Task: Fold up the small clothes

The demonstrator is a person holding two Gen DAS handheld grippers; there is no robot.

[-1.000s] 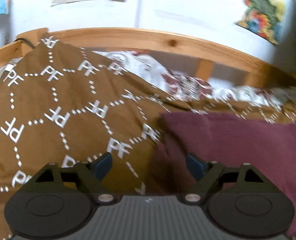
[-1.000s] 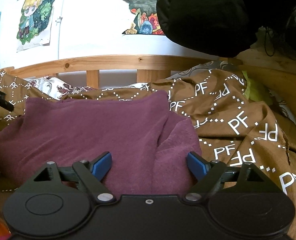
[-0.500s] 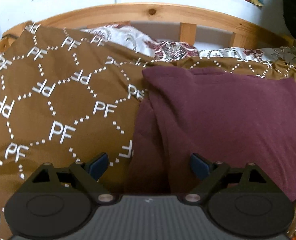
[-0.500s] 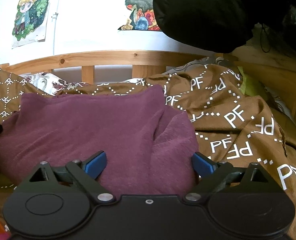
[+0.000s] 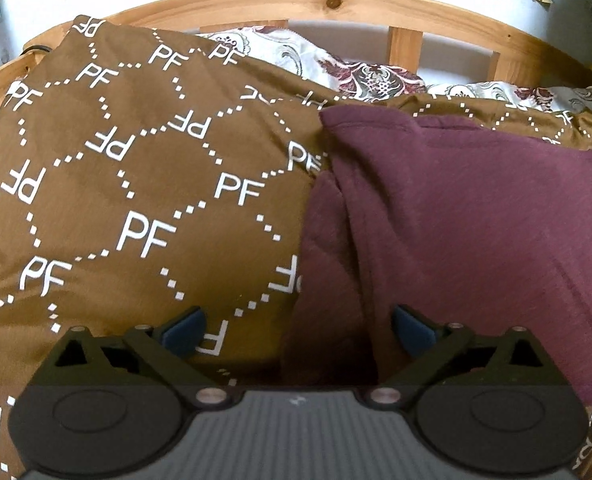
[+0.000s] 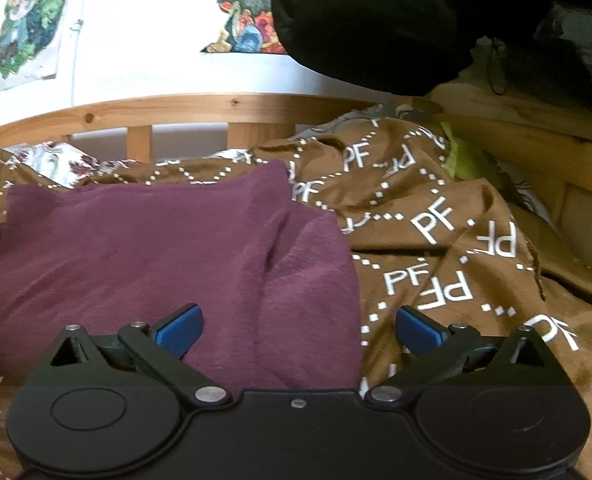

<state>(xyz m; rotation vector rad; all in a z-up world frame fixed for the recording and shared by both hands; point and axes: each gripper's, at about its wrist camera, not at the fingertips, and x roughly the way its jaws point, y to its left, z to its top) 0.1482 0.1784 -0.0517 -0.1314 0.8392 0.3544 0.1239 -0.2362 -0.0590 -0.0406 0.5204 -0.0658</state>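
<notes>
A maroon garment (image 5: pixel 476 216) lies spread on a brown bedspread printed with "PF" (image 5: pixel 135 184). Its left side has a folded-under flap. My left gripper (image 5: pixel 298 330) is open and empty, just above the garment's near left edge. In the right wrist view the same garment (image 6: pixel 147 248) fills the left and middle, with a rumpled flap on its right side. My right gripper (image 6: pixel 298 326) is open and empty, over the garment's near right edge, holding nothing.
A wooden slatted bed rail (image 5: pixel 336 4) runs along the far side, with a floral sheet (image 5: pixel 360 72) below it. Posters (image 6: pixel 27 28) hang on the white wall. A black bulky thing (image 6: pixel 376 20) hangs at upper right. Brown bedspread folds (image 6: pixel 456 240) pile up on the right.
The left gripper has swung right and down toward the garment's left edge. The right gripper has moved slightly closer to the garment. Both stayed open.
</notes>
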